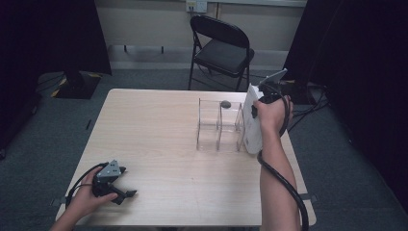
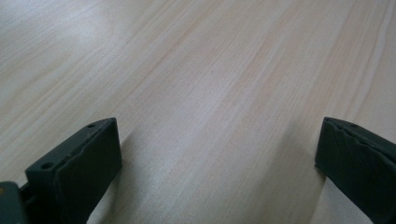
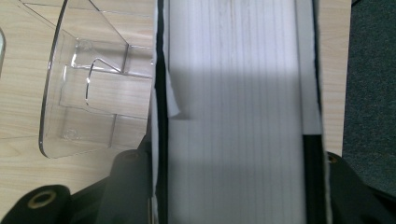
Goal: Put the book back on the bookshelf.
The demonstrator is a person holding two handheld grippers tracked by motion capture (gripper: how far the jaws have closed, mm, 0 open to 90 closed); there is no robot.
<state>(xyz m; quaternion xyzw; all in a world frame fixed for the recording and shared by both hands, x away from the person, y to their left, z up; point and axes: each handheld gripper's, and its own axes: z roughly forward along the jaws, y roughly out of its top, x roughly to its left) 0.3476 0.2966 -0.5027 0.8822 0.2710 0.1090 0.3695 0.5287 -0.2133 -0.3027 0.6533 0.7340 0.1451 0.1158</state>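
Spreading across the high view, the pale square wooden table [image 1: 159, 144] carries everything in play, with a black folding metal chair [image 1: 221, 45] standing on the grey carpet beyond its far edge. Next in size, the thick white book [image 1: 252, 120] stands upright near the table's right edge, just beside the clear acrylic divided organiser [image 1: 219, 126], on that rack's right side; whether book and rack touch cannot be told. In the right gripper view the book's page edges [image 3: 233, 116] run straight up between the two black jaws, which press on its covers from either side, with the organiser's curved transparent wall [image 3: 70, 93] off to the left. The right gripper [image 1: 257, 108] is therefore clenched on the book, held from above by the person's right hand [image 1: 272, 113]. A small dark grey object [image 1: 225, 103] shows at the organiser's far side. The left gripper [image 1: 120, 185] rests low at the table's near left corner, its jaws spread wide over bare wood [image 2: 210, 93], grasping nothing.
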